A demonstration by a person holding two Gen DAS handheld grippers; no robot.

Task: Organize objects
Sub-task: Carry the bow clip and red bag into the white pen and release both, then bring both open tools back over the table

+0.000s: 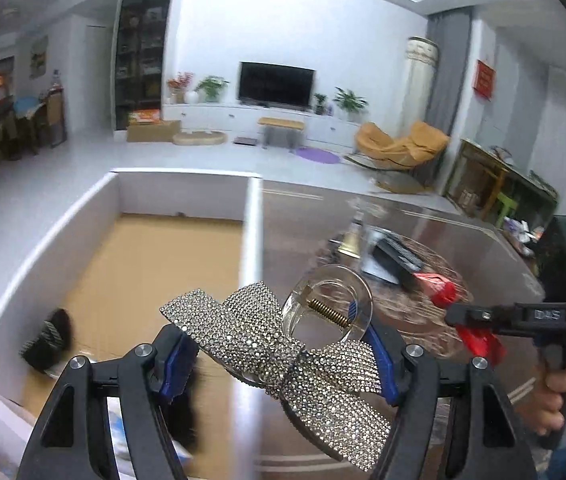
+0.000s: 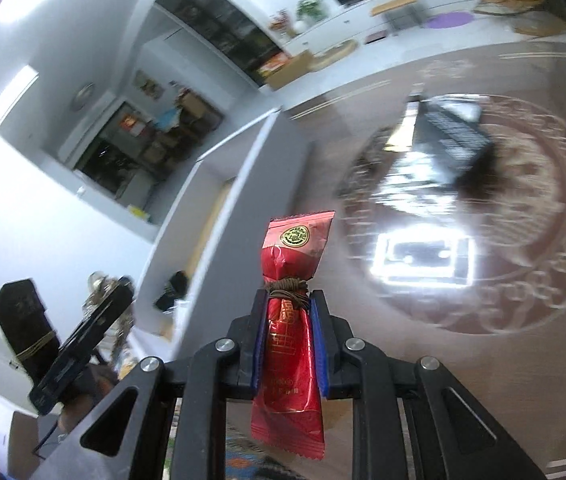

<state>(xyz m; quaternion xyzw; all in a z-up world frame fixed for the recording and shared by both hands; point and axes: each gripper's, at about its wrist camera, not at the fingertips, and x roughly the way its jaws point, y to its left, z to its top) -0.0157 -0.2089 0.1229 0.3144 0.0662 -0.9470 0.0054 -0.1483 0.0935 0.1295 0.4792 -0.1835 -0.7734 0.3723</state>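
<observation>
Living-room floor and a glossy brown table fill both backgrounds. Left gripper [image 1: 279, 356] is clamped on a rhinestone-covered bow hair clip [image 1: 283, 344], long axis across the fingers, hanging over the right wall of the white cardboard box [image 1: 249, 240]. Right gripper [image 2: 289, 344] pinches a red string-tied sachet [image 2: 291, 320] upright, farther from the box. Only the left view shows the dark comb [image 1: 47, 340] by the box's near left wall.
</observation>
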